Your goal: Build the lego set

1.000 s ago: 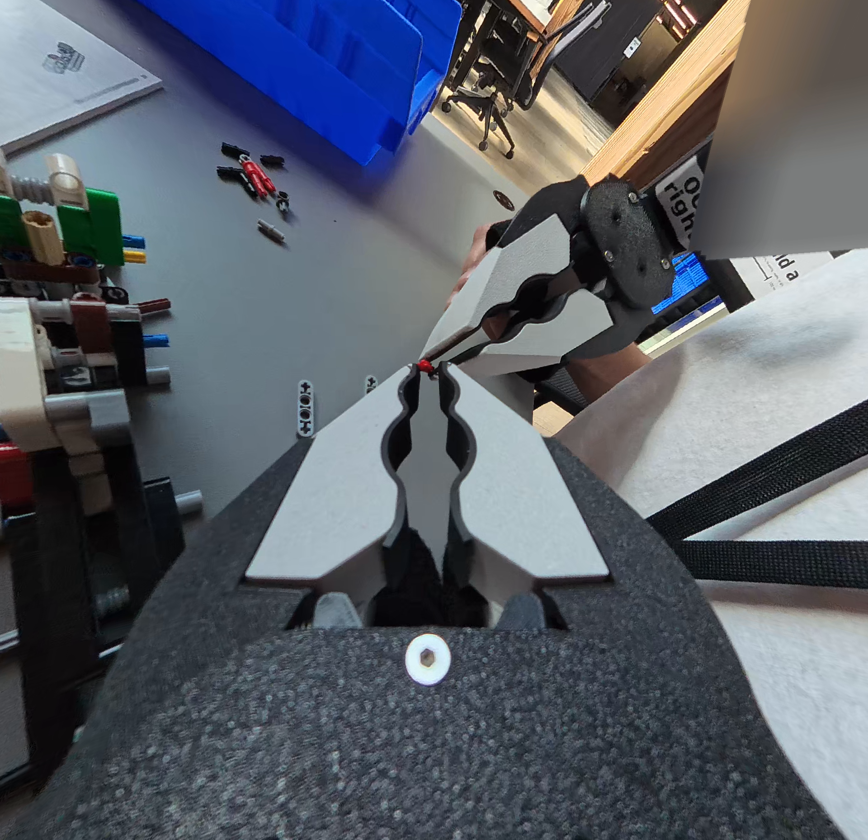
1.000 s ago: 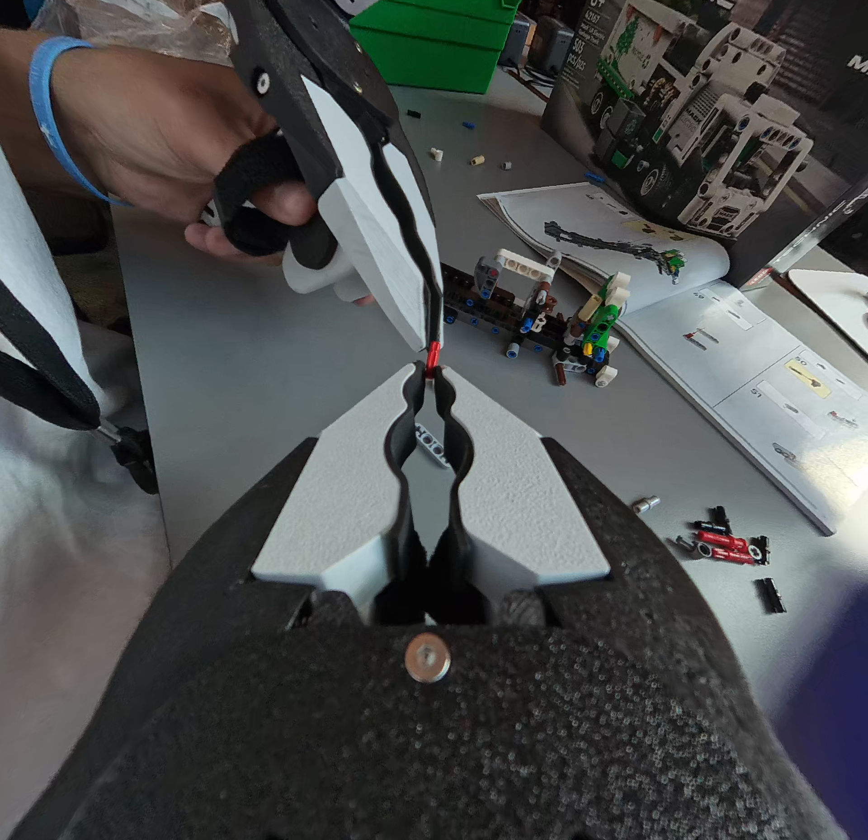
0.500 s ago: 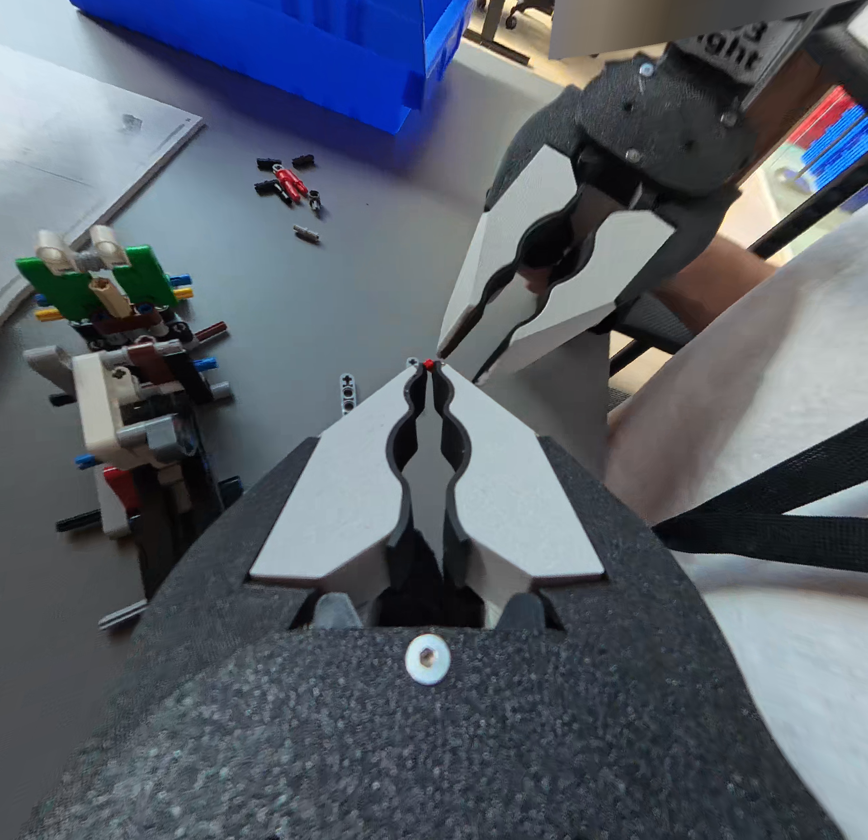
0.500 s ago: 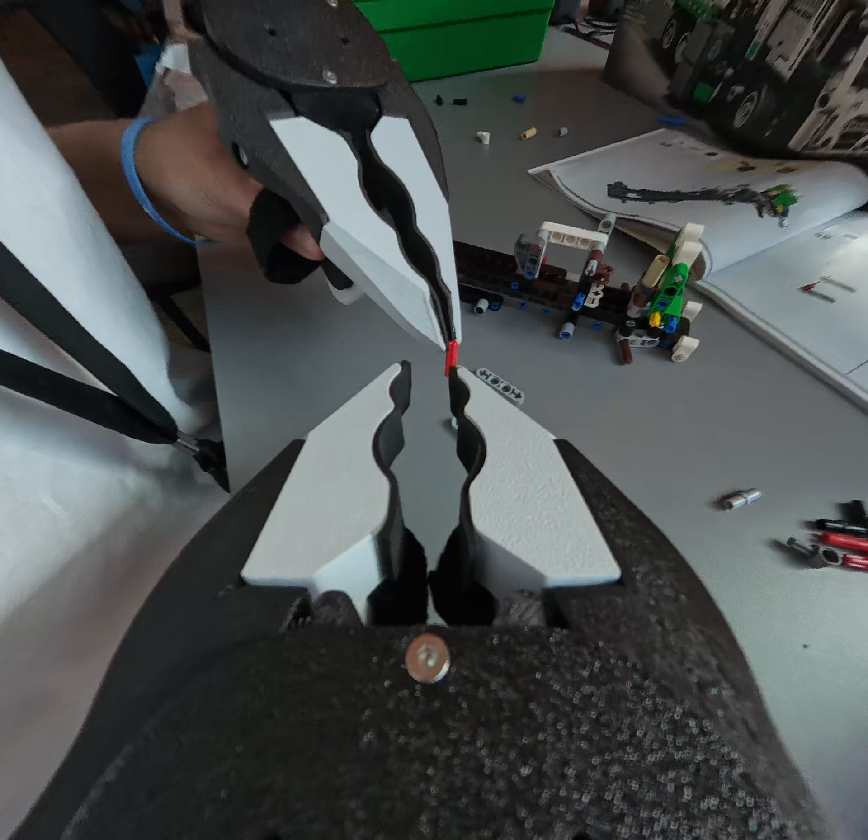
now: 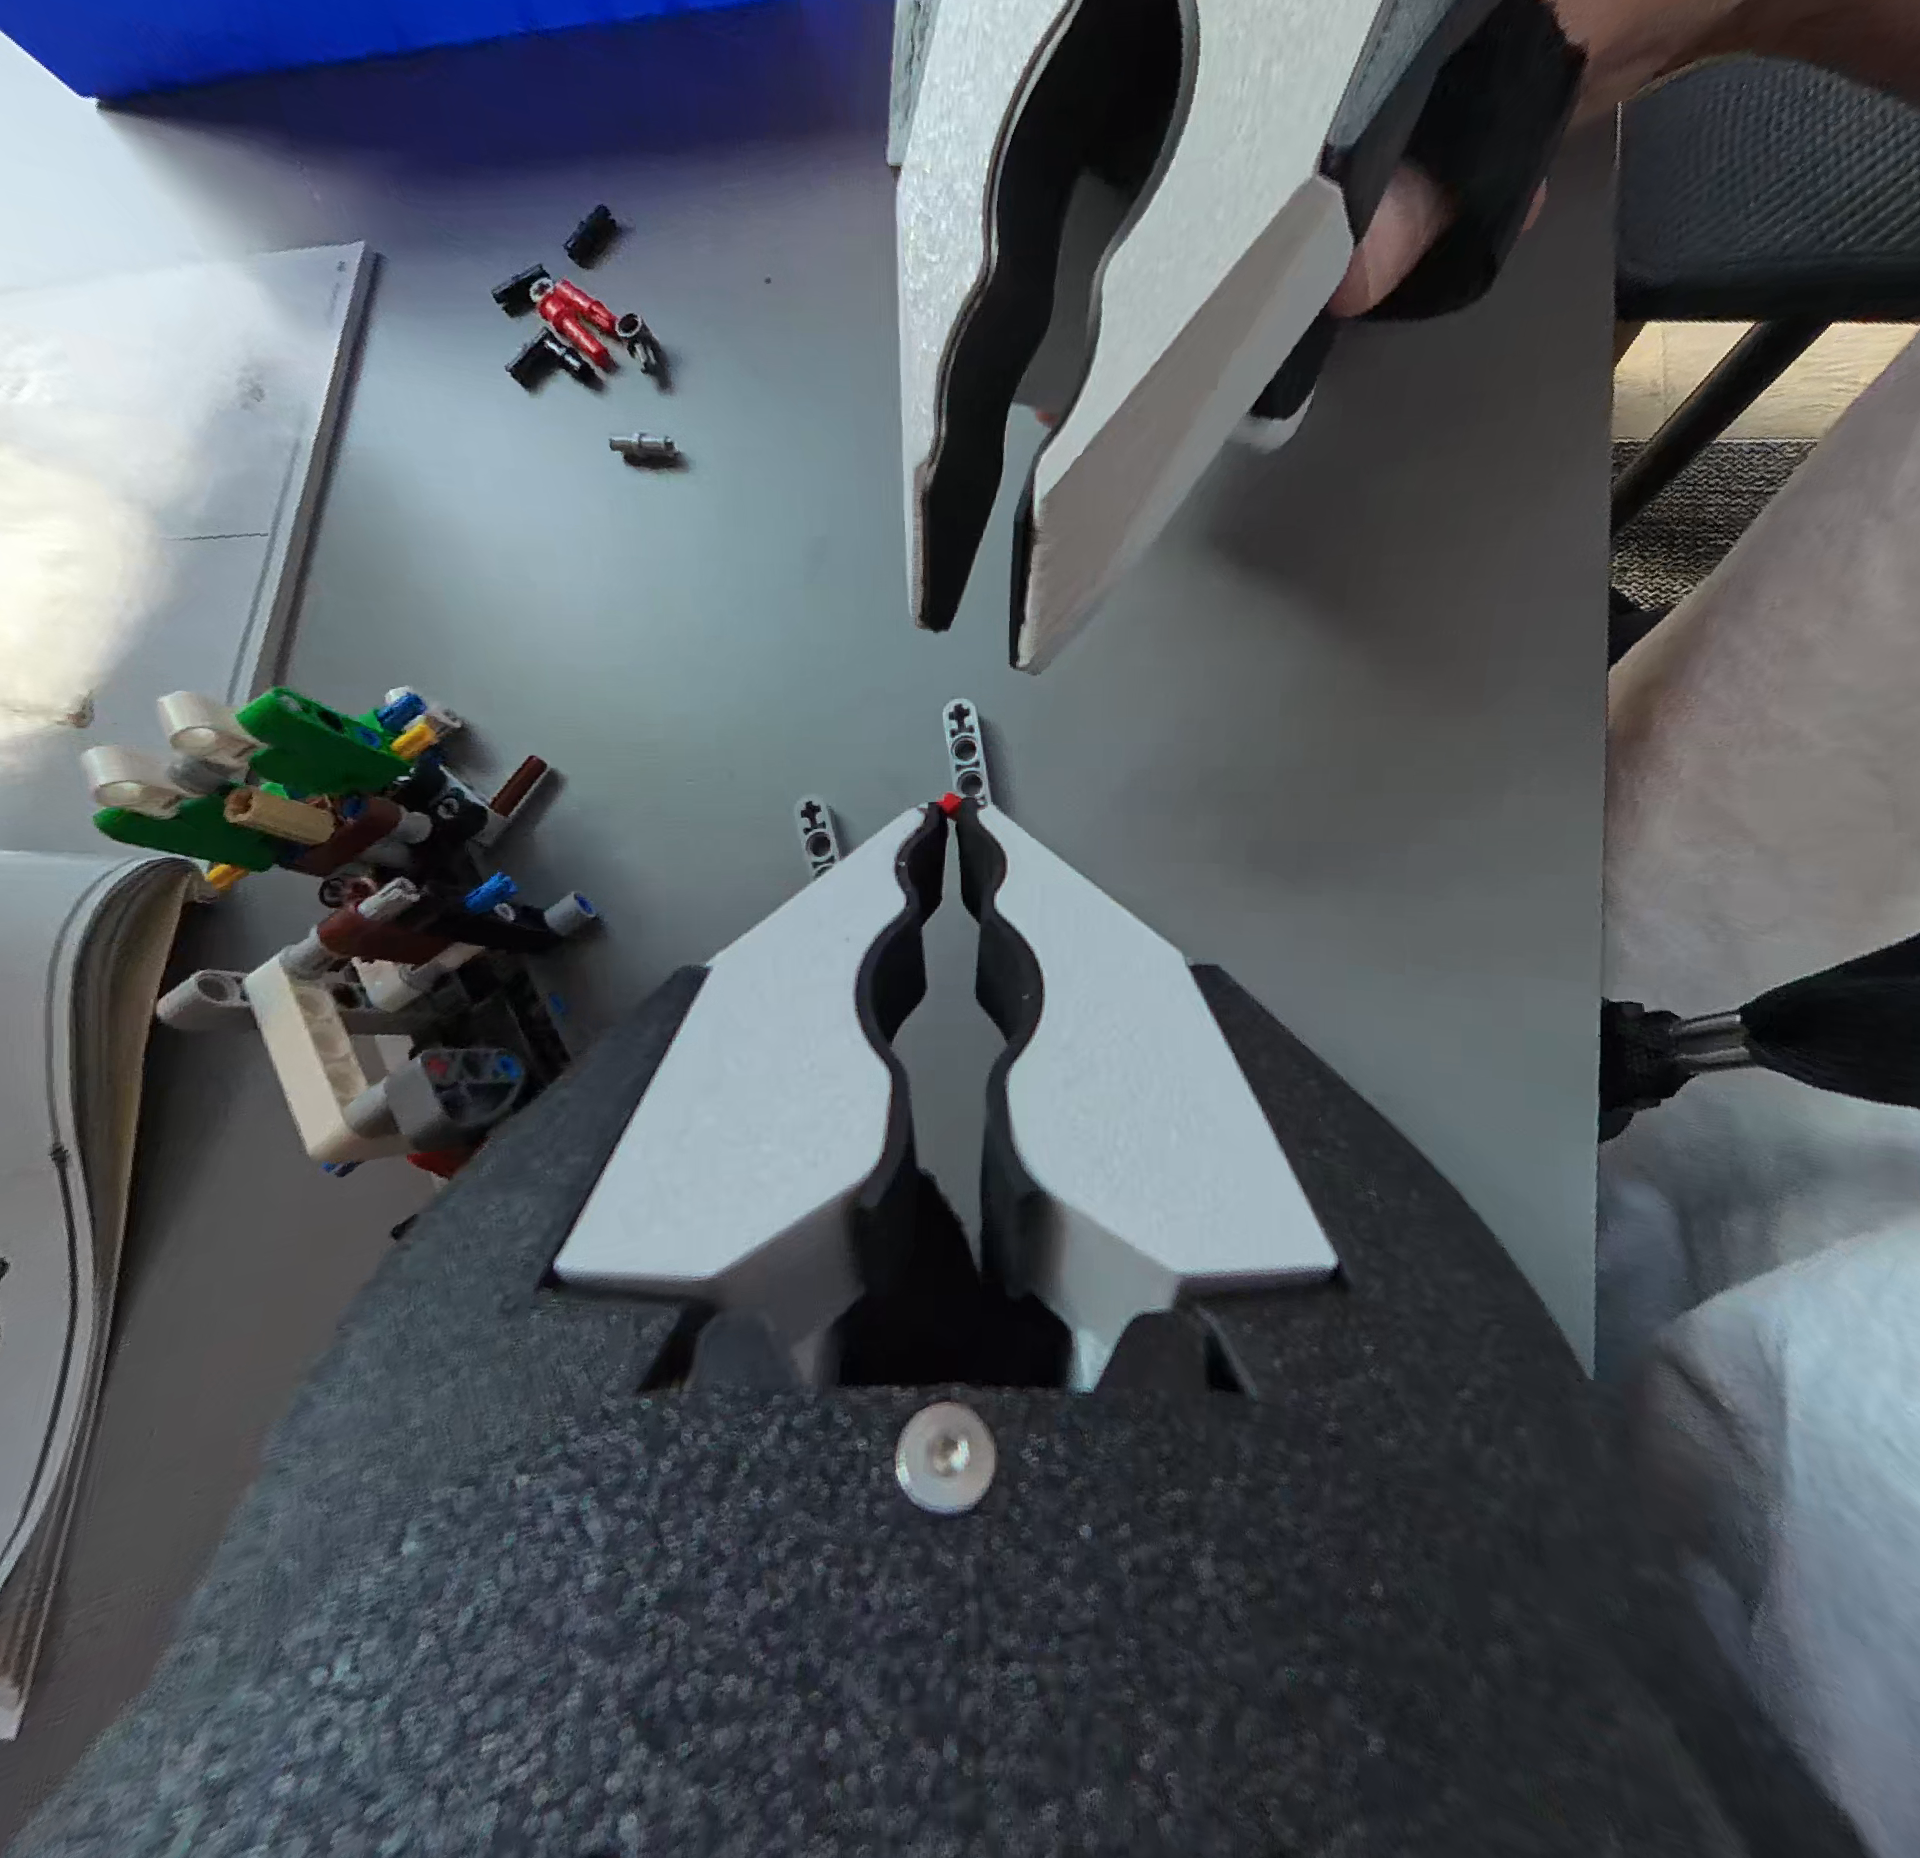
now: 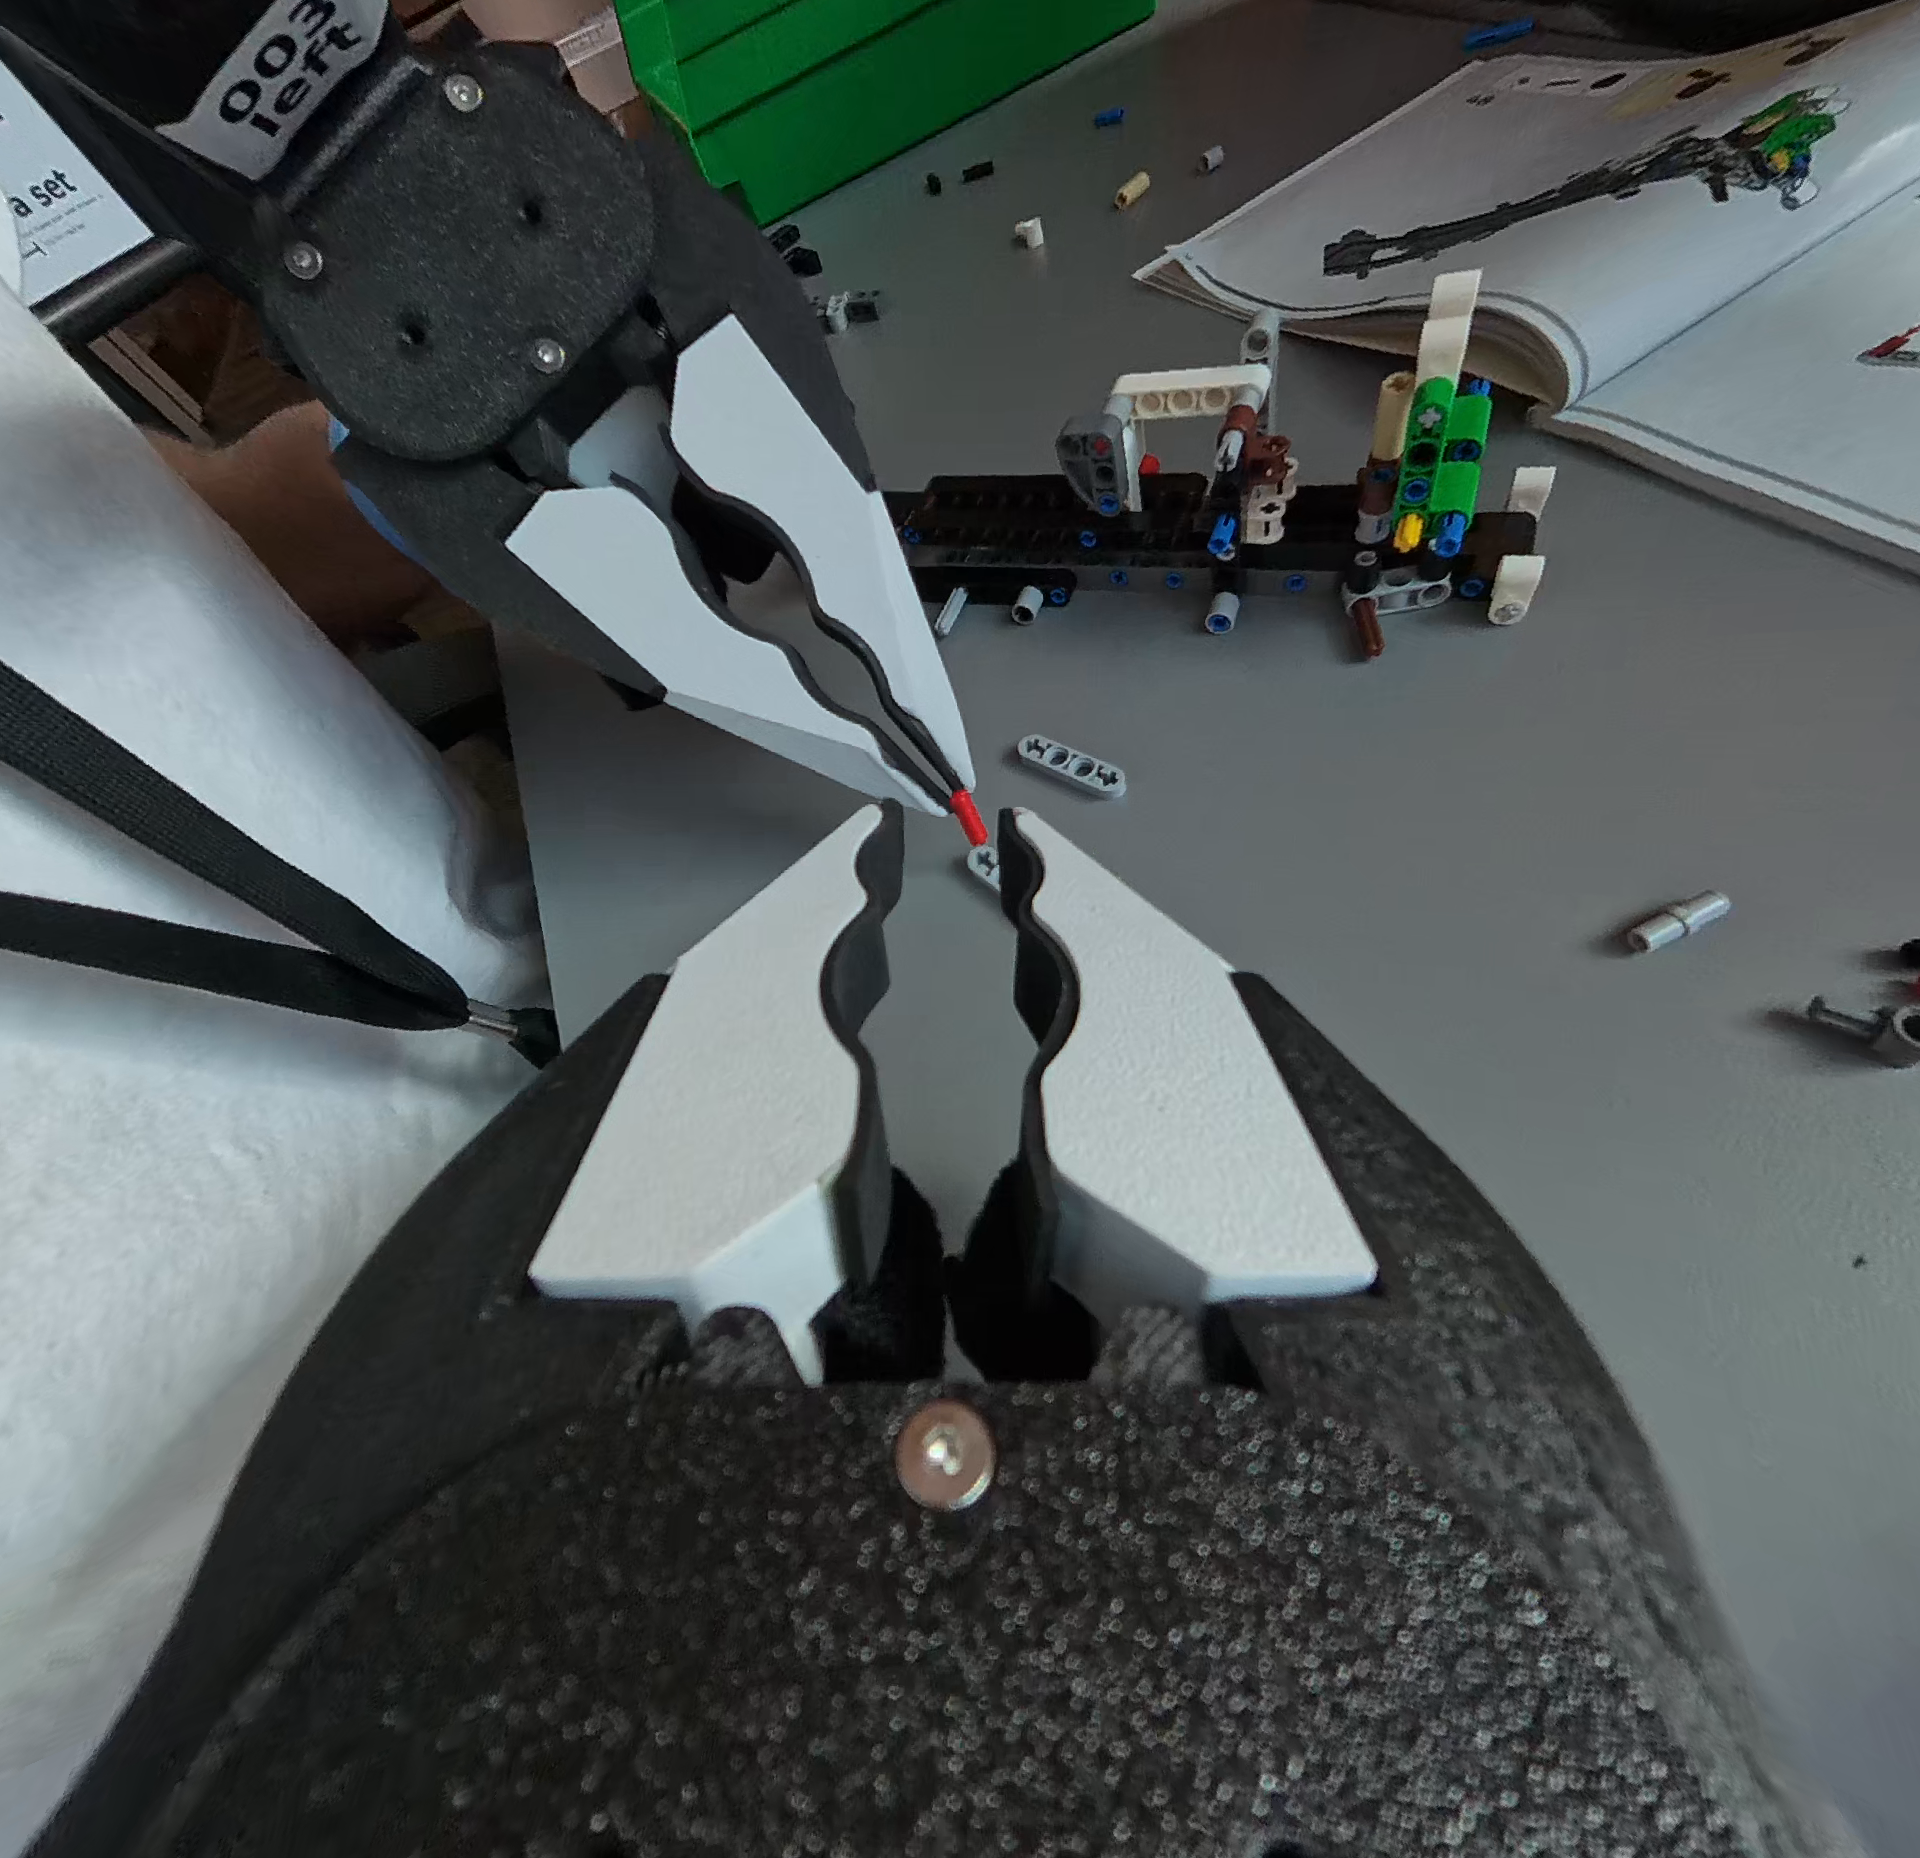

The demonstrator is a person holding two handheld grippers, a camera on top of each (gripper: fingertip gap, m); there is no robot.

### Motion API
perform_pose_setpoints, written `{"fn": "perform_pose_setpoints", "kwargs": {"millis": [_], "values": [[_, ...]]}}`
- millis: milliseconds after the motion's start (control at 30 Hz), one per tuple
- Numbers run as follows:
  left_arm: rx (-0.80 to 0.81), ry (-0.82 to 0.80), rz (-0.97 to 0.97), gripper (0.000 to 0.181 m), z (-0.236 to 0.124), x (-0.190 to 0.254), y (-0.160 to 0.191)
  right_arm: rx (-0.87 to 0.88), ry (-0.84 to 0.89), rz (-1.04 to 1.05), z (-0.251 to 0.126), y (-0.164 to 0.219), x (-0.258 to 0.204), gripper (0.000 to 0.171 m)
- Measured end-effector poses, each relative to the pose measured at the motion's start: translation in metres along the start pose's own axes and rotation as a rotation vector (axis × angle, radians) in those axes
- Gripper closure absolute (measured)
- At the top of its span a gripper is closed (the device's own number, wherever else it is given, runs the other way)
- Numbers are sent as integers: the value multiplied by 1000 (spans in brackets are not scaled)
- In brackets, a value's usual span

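Observation:
My left gripper (image 5: 948, 809) is shut on a small red pin (image 5: 948, 800), held at its tips above the grey table; it shows in the right wrist view (image 6: 951, 795) with the red pin (image 6: 968, 819) sticking out. My right gripper (image 6: 948, 821) is open and empty, just below and in front of that pin; it hangs above in the left wrist view (image 5: 982, 639). Two grey three-hole beams (image 5: 966, 754) (image 5: 817, 834) lie on the table below the tips; one shows in the right wrist view (image 6: 1072, 766). The part-built model (image 6: 1226, 520) stands farther back, and left in the left wrist view (image 5: 343, 904).
An open instruction booklet (image 6: 1662, 250) lies behind the model. A green bin (image 6: 883, 52) stands at the back, a blue bin (image 5: 395, 11) at the far edge. Loose red and black pins (image 5: 571, 317) and a grey pin (image 6: 1678, 920) lie on the table. My white clothing and black strap (image 6: 208, 925) are near. Only a small space, under 4 cm, lies between the two pairs of fingers.
The right gripper has let go of the red pin, opened and drawn back. The left gripper keeps the pin and both have tilted down toward the table.

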State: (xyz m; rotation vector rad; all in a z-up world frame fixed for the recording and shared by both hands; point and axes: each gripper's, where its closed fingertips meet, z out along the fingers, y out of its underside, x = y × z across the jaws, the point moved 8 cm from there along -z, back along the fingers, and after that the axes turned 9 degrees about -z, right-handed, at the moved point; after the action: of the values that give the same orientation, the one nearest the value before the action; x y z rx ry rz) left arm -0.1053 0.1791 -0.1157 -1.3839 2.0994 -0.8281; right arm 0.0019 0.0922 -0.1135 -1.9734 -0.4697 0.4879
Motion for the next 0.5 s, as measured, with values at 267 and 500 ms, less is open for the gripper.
{"fn": "perform_pose_setpoints", "kwargs": {"millis": [267,500], "values": [[-68,7,-87,181,1,-3,-2,-46,-91,72,6,3,3,153],[-70,2,-87,181,-3,-1,-9,-45,-41,79,5,4,6,153]]}}
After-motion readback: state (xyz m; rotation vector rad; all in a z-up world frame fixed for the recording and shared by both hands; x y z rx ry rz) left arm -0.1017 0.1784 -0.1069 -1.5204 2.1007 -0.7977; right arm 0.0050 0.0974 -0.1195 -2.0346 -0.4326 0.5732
